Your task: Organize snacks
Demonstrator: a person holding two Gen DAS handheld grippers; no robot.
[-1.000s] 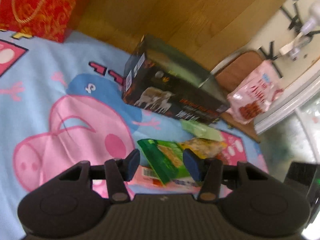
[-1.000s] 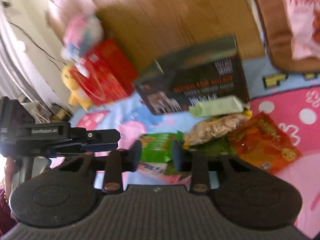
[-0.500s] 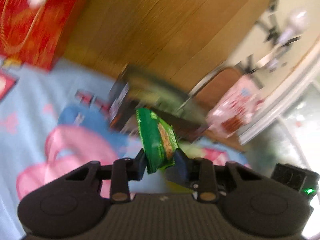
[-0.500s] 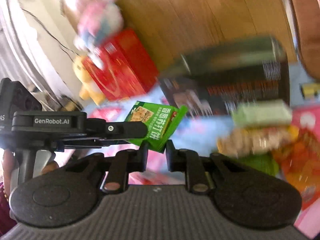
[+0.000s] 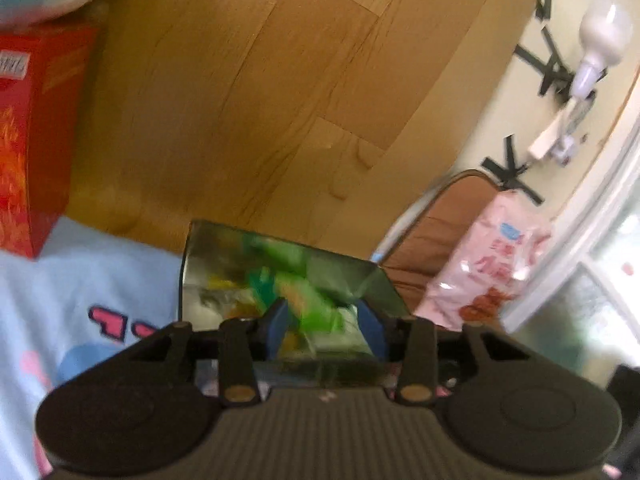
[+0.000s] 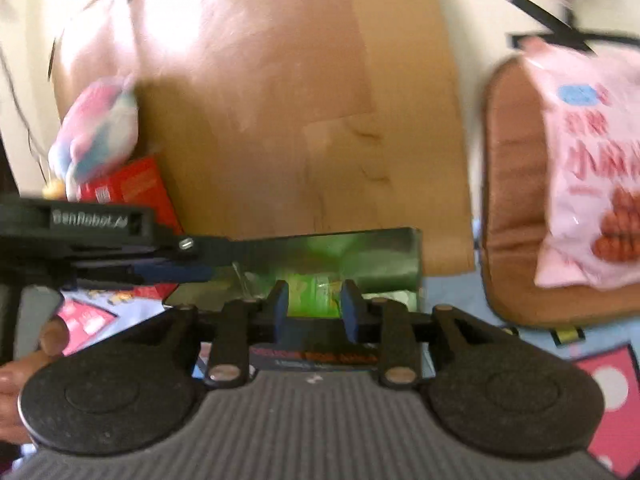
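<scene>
I have both tools over the open dark box [image 5: 224, 264], jaws opening, so the green snack packet [image 5: 316, 312] drops inside (blurred). My left tool [image 5: 324, 330] and right tool [image 6: 314, 304] are letting it go.

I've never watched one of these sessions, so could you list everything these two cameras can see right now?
Black box: one, open-topped with a shiny lining, on the mat.
Green snack packets: count unclear, blurred, inside the box.
Pink snack bag: one, on the brown cushion.
Red box: one, at the mat's far edge.
Plush toy: one, pink and blue, atop the red box.
Cartoon mat: one, light blue and pink.
Left gripper: jaws opening over the box.
Right gripper: jaws opening over the box.
</scene>
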